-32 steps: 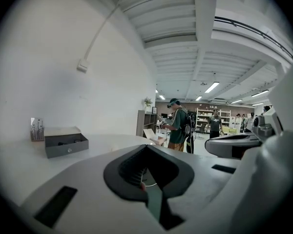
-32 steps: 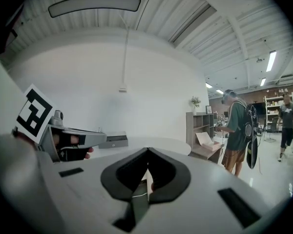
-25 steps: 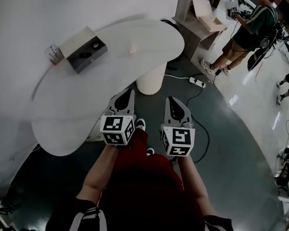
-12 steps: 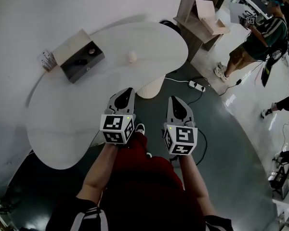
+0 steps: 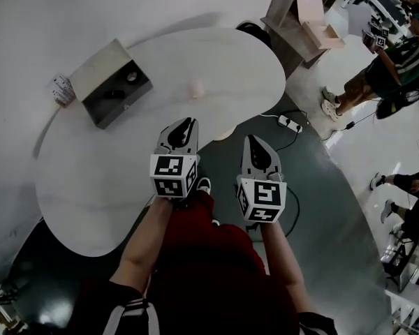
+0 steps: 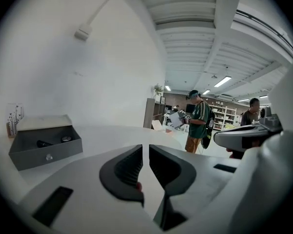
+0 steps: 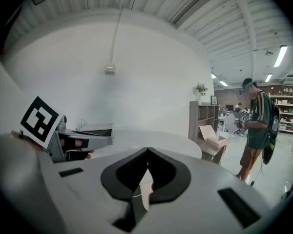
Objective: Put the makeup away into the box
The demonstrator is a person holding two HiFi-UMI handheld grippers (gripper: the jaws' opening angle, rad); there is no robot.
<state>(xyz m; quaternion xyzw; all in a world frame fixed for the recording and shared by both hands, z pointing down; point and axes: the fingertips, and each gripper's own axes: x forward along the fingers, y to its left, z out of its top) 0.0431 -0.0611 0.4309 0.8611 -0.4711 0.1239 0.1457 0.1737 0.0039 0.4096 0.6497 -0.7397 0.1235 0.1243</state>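
A grey box (image 5: 115, 89) with its lid up stands at the far left of the white table (image 5: 112, 187); dark small items lie inside it. A small pale makeup item (image 5: 195, 88) stands alone on the table, right of the box. My left gripper (image 5: 182, 130) hovers over the table's near edge, short of that item. Its jaws are opening, with a narrow slit and nothing between them (image 6: 145, 147). The box (image 6: 44, 143) shows ahead and to the left in the left gripper view. My right gripper (image 5: 255, 147) is beside it over the floor, shut and empty (image 7: 147, 150).
A small printed pack (image 5: 61, 88) stands left of the box. A power strip (image 5: 288, 123) and cable lie on the dark floor past the table. A shelf unit with a cardboard box (image 5: 314, 16) and a standing person (image 5: 391, 68) are at the far right.
Both grippers moved forward toward the table; the left one now reaches over its near edge. The table and box sit closer and lower in the head view.
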